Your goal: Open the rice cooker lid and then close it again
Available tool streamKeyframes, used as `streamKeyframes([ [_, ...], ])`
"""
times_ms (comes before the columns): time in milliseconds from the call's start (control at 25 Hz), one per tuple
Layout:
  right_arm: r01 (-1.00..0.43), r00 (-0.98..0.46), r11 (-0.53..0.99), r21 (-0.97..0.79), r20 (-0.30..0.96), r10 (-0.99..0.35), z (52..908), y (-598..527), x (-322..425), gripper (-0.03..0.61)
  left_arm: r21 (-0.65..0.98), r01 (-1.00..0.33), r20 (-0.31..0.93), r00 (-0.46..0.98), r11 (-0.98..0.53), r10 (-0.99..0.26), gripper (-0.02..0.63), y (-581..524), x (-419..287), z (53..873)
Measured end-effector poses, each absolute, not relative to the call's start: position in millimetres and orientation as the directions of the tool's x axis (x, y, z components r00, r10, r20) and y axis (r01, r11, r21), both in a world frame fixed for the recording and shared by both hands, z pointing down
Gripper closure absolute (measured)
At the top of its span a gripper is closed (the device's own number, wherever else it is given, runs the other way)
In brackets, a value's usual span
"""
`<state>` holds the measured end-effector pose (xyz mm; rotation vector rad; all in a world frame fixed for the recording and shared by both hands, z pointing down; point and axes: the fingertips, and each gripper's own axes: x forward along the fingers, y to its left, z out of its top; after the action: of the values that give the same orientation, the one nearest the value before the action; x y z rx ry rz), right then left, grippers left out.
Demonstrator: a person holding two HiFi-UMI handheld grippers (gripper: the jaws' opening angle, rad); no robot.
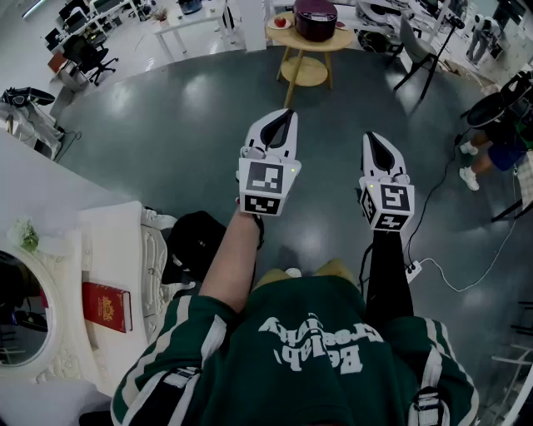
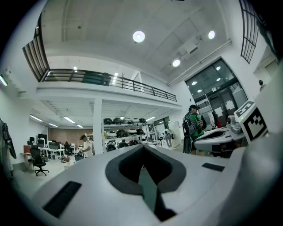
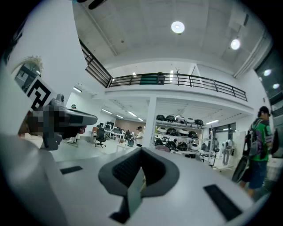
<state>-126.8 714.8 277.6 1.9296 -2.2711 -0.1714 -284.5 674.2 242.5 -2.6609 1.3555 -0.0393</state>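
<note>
I judge that the task has not begun. The rice cooker [image 1: 315,18] sits far ahead of me on a small round wooden worktop [image 1: 335,43], across a wide stretch of grey floor [image 1: 166,133]. Its lid looks down, though at this range I cannot make out the latch or handle. The step in hand is the approach.

I hold both tools out at waist height, pointing forward, side by side and apart from each other. The left gripper [image 1: 288,113] has its jaws brought together at the tips. Its own view shows only the dark pad hollow and a thin seam, with nothing between them. The right gripper [image 1: 369,136] is the same: jaws closed tip to tip, carrying nothing and touching nothing. Both gripper views look out at the hall rather than at the cooker.

Next I need to walk across to the worktop and bring the cooker within reach. Then I must part the jaws of one gripper before it meets the lid release. From here I cannot say which side suits the latch, so I will decide once I am close.
</note>
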Motion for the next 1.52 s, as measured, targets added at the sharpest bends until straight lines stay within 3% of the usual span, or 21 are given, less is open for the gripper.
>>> streamKeyframes([
  [680, -0.976, -0.171, 0.170, 0.137, 0.007, -0.985, 287, 648, -83, 0.574, -0.139, -0.794, -0.018, 0.600, -0.592, -0.800, 0.617, 601, -235, 262],
  [1520, -0.963, -0.247, 0.247, 0.103, 0.017, -0.969, 302, 379, 18, 0.574, -0.128, -0.831, 0.021, 0.544, -0.542, -0.839, 0.617, 351, -128, 281],
])
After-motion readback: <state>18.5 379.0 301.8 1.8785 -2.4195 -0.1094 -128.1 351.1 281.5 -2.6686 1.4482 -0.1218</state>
